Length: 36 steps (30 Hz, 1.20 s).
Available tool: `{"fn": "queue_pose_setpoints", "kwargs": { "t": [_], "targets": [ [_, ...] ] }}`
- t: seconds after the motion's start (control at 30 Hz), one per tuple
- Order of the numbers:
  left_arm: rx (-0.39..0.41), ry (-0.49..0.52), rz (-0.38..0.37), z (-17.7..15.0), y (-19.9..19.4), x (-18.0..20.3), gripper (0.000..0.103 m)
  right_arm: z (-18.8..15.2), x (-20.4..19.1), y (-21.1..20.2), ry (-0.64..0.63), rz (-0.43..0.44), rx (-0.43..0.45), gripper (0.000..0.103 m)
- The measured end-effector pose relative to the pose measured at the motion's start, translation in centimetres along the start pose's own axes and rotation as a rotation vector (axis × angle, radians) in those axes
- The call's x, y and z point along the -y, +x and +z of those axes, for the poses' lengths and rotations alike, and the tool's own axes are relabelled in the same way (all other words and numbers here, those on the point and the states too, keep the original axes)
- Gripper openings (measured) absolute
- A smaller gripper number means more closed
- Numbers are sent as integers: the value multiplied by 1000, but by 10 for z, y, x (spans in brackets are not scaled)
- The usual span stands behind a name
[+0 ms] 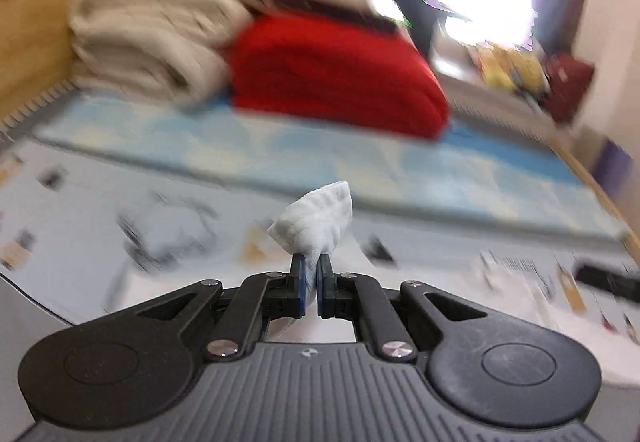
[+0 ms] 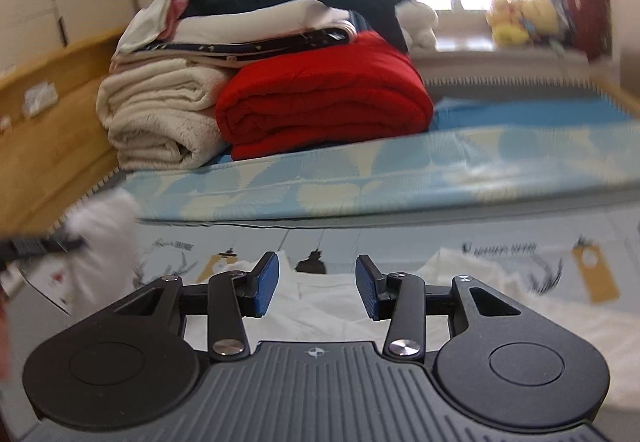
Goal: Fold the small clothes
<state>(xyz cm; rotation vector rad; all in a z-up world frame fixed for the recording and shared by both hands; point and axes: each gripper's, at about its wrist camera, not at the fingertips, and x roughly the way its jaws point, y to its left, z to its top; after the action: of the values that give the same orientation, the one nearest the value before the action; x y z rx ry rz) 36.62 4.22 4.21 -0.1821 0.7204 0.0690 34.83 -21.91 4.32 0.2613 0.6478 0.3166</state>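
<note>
Pinched almost fully together, the jaws of the left gripper (image 1: 311,266) clamp a small white garment (image 1: 316,219), whose bunched end sticks out at twelve o'clock past the tips while the rest hangs below, out of sight between the linkages. Its background is smeared, though the cloth itself reads sharp. By contrast the right gripper (image 2: 317,276) stands partly open with nothing between its blue pads (image 2: 266,284); it hovers low over a white cloth (image 2: 320,302) lying on the printed bedsheet (image 2: 400,246), directly under and just ahead of the jaws at twelve o'clock. Whether that cloth is part of the same garment cannot be told. At nine o'clock in the right wrist view a blurred white shape with a dark bar is probably the left gripper and its load. Judging by this, the free edge lies nearer the right hand, so it likely makes the next pinch; the cloth's long axis is unclear. Folded blankets (image 2: 320,101) sit well beyond
</note>
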Motion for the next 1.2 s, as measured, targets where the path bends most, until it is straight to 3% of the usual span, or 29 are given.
{"fn": "queue_pose_setpoints", "kwargs": {
  "t": [0.03, 0.1, 0.2, 0.27, 0.3, 0.4, 0.53, 0.7, 0.97, 1.2],
  "targets": [
    [-57, -16, -37, -6, 12, 12, 5, 0, 4, 1, 21, 5, -10, 29],
    [-121, -22, -102, -16, 28, 30, 5, -2, 10, 4, 51, 4, -32, 21],
    [-217, -35, -231, -24, 48, 50, 7, -4, 24, 8, 92, -21, -60, 21],
    [-308, -62, -340, -22, 62, 55, 16, -6, 36, 12, 141, -45, -93, 22],
    [-299, -80, -350, -18, 67, 50, 20, -8, 42, 16, 168, -54, -111, 22],
    [-224, -103, -291, -2, 70, 35, 24, -19, 56, 28, 240, -73, -182, 22],
    [-227, -180, -203, 16, 90, 9, 24, -38, 63, 48, 311, -95, -283, 23],
    [-210, -155, -32, 32, 91, -11, 24, -69, 56, 79, 372, -57, -436, 23],
    [-211, -240, 19, 46, 93, -68, 24, -113, 37, 114, 352, -70, -559, 23],
    [-177, -308, 66, 59, 71, -108, 24, -113, 23, 119, 288, -79, -544, 21]
  ]
}}
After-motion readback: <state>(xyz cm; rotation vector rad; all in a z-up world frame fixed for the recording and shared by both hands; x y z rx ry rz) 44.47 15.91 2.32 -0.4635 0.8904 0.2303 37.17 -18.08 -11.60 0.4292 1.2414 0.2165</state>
